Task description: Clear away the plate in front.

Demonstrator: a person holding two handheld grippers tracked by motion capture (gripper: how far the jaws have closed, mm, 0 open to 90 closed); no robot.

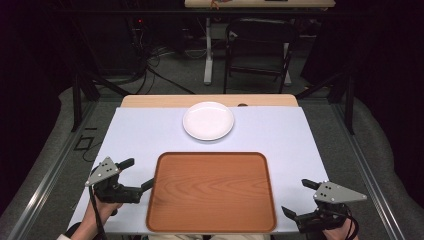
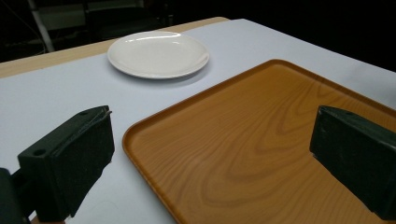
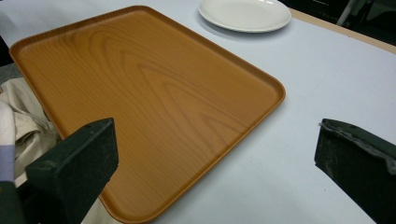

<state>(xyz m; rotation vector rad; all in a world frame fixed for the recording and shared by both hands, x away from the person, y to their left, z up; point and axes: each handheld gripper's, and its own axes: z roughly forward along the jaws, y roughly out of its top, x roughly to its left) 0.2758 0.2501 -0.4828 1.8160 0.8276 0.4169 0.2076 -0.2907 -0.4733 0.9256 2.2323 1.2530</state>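
Wooden-look orange tray [image 1: 211, 192] lies flat and empty at the worktop's [image 1: 150, 135] near edge, a round white plate [image 1: 208, 120] sitting just beyond it.

High view overhead, claw views low, sharing tray [image 1: 211, 192]

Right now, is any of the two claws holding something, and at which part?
Nothing is held. The left claw and the right claw are both open, one at each side of the tray, not touching it.
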